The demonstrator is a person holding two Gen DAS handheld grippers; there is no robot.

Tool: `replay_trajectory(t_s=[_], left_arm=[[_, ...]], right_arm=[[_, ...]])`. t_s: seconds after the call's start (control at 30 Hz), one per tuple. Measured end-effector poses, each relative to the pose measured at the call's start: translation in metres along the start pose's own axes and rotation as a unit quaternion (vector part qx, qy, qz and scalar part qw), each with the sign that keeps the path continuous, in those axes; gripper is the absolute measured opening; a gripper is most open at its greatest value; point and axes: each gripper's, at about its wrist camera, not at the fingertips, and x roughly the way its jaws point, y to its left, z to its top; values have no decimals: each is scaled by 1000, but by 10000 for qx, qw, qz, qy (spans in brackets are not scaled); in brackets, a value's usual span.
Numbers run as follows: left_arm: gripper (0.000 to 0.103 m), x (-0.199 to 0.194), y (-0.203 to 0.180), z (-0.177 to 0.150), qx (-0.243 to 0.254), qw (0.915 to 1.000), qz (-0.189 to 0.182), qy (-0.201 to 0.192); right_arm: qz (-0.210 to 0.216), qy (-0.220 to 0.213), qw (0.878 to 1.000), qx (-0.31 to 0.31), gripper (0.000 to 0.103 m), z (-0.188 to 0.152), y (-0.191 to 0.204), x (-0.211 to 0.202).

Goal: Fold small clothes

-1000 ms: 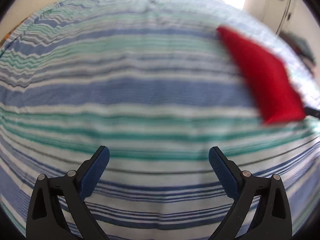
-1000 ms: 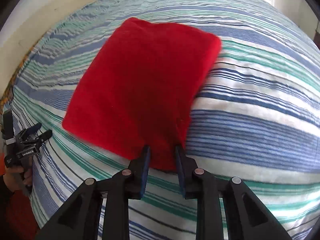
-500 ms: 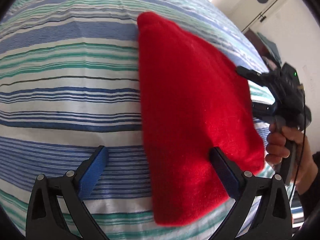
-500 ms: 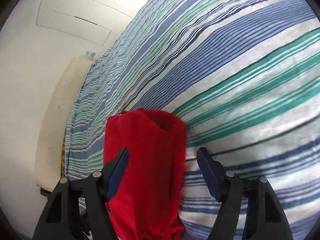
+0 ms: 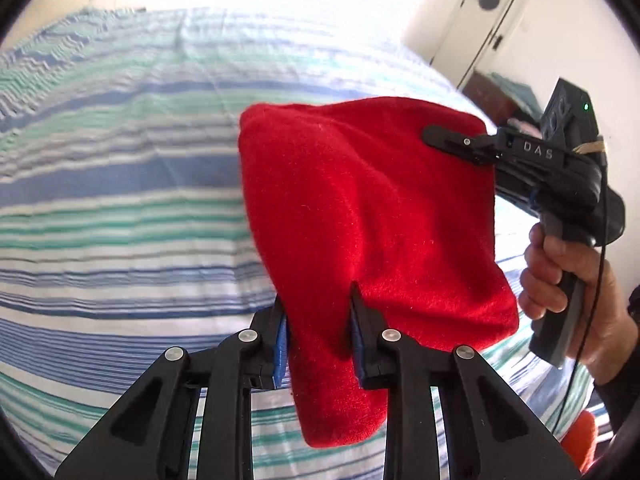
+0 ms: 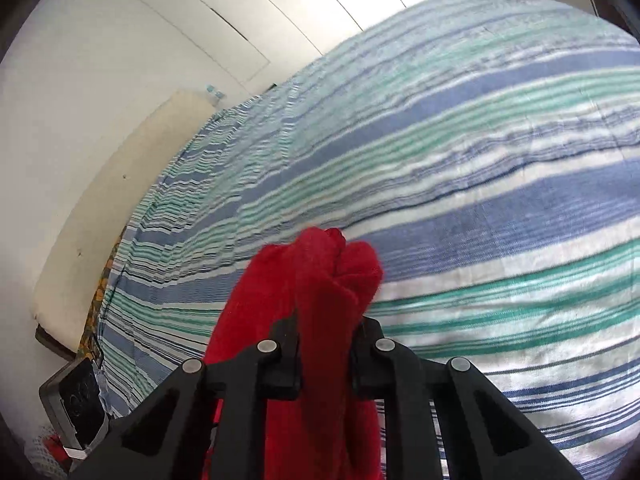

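Striped bedsheet (image 5: 120, 208) in blue, green and white across a bed; white door (image 5: 480, 12) behind. One red cloth (image 5: 360, 208), held up off the sheet between two grippers. Left gripper (image 5: 318, 336) clamped narrow on its lower edge. Right gripper (image 6: 326, 354) pinched on a bunched fold; lettering "DAS" legible on its body. One hand (image 5: 568, 276) on that handle.

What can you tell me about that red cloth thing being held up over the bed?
The red fleecy folded cloth looks soft and fuzzy, plain with no print. It hangs above the blue, green and white striped bedsheet, lifted off it. Both tools pinch it: the left gripper is shut on its lower edge, the right gripper on a bunched upper corner. The rest sags between and below them in thick doubled layers.
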Motion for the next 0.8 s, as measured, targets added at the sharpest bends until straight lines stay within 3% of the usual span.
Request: replay_trajectory(t_s=[0.1,0.17,0.2,0.23,0.27,0.3,0.33,0.5,0.67,0.8], left_arm=[[28,-19,13,-3,18,9999,31,-105],[49,-1,19,-2,-37,9997,204,113],[72,9,26,-3,-100,9984,494,238],[80,17,34,-6,-162,9958,849,309],[80,19,43,-14,-253,9918,1201,348],[80,16,45,-21,-307,9906,1280,372],[80,10,51,-31,-400,9904,1270,370],[87,-35,41,-77,-147,9822,1842,321],[99,-82,11,-102,412,9670,2514,84],[99,-110,0,-119,387,9753,2170,101]], right_arm=[[289,-143,9994,-111,16,8,23,-10],[249,-103,9995,-180,16,10,29,-10],[128,-44,9997,-199,20,9,30,-6],[-130,14,9998,-180,33,8,29,-1],[-406,37,9990,-157,45,7,25,1],[-741,32,9971,-141,77,4,21,-1],[-998,-35,9948,-180,85,1,19,-6],[-1988,141,9761,-863,87,-29,32,-47],[-2617,448,9508,-1595,100,-99,71,-100],[-2627,430,9520,-1512,101,-151,102,-139]])
